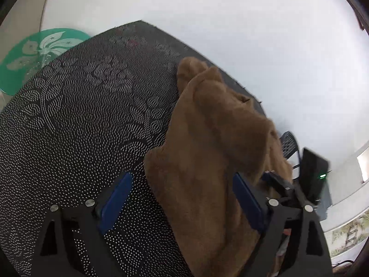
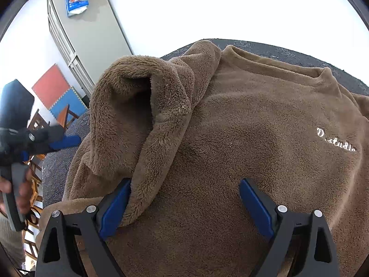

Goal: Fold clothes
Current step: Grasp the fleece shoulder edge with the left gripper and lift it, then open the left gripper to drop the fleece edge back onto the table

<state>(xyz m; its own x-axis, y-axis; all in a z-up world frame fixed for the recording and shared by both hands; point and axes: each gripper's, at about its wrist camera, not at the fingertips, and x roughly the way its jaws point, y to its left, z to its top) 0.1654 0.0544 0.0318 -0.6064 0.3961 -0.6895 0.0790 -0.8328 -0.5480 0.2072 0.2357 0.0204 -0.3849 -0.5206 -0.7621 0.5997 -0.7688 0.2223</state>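
A brown fleece sweater (image 2: 242,138) with white lettering lies front up on a dark patterned cloth (image 1: 80,127). Its left sleeve (image 2: 147,106) is folded in over the chest in a loose hump. My right gripper (image 2: 184,198) is open above the sweater's chest, and its left finger touches the sleeve's fold. My left gripper (image 1: 182,191) is open over the sweater's edge (image 1: 207,150), with brown fleece between its spread fingers. The left gripper also shows at the left edge of the right wrist view (image 2: 46,140), held by a hand.
A green round mat (image 1: 34,55) with a white flower lies past the dark cloth's far left edge. A grey cabinet (image 2: 85,30) with orange and blue boxes stands at the back left. Red and blue floor tiles (image 2: 55,94) and wooden chairs lie to the left.
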